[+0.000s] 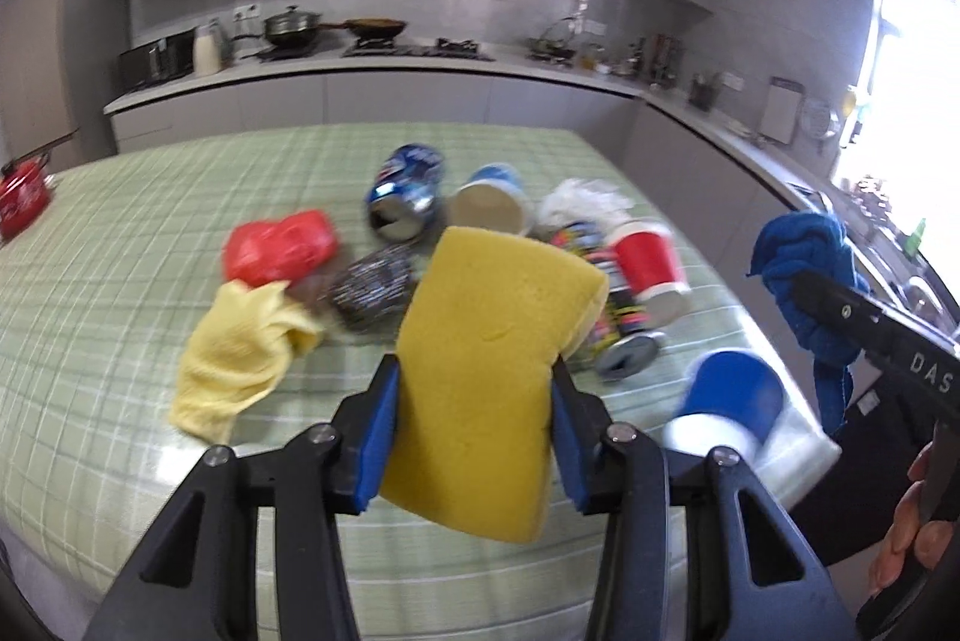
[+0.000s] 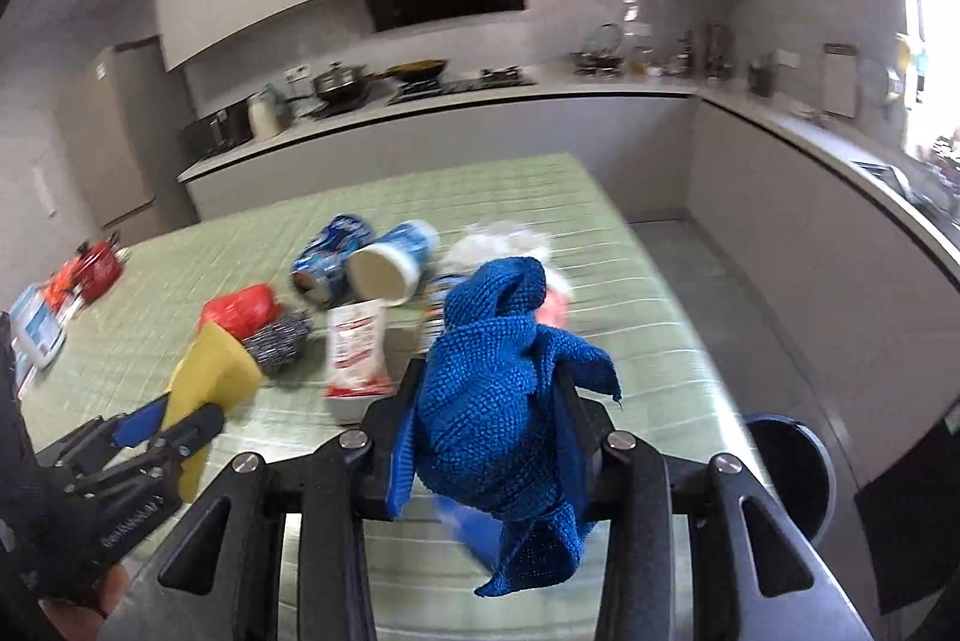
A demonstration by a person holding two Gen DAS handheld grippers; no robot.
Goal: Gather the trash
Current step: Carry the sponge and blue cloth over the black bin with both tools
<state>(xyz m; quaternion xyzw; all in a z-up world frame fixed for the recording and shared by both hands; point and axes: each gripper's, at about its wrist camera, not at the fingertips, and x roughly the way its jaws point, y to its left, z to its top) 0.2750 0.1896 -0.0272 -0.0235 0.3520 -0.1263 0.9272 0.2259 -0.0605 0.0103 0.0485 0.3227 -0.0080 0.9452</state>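
My left gripper (image 1: 474,389) is shut on a yellow sponge (image 1: 498,341) and holds it above the green checked tablecloth (image 1: 120,233). My right gripper (image 2: 486,401) is shut on a blue cloth (image 2: 498,389), which also shows at the right of the left wrist view (image 1: 804,257). On the table lie a crushed blue can (image 1: 405,191), a blue paper cup (image 1: 492,200), a red cup (image 1: 651,263), a printed can (image 1: 618,323), a red wrapper (image 1: 279,245), a steel scourer (image 1: 372,290), a yellow cloth (image 1: 234,359) and white crumpled paper (image 1: 585,200). A red-and-white packet (image 2: 357,347) lies near the front.
A blue cup (image 1: 729,401) lies on its side at the table's right front edge. A dark round bin (image 2: 792,467) stands right of the table. A red box (image 1: 21,197) and a blue-white pack (image 2: 36,329) sit at the table's left. Kitchen counters run behind and right.
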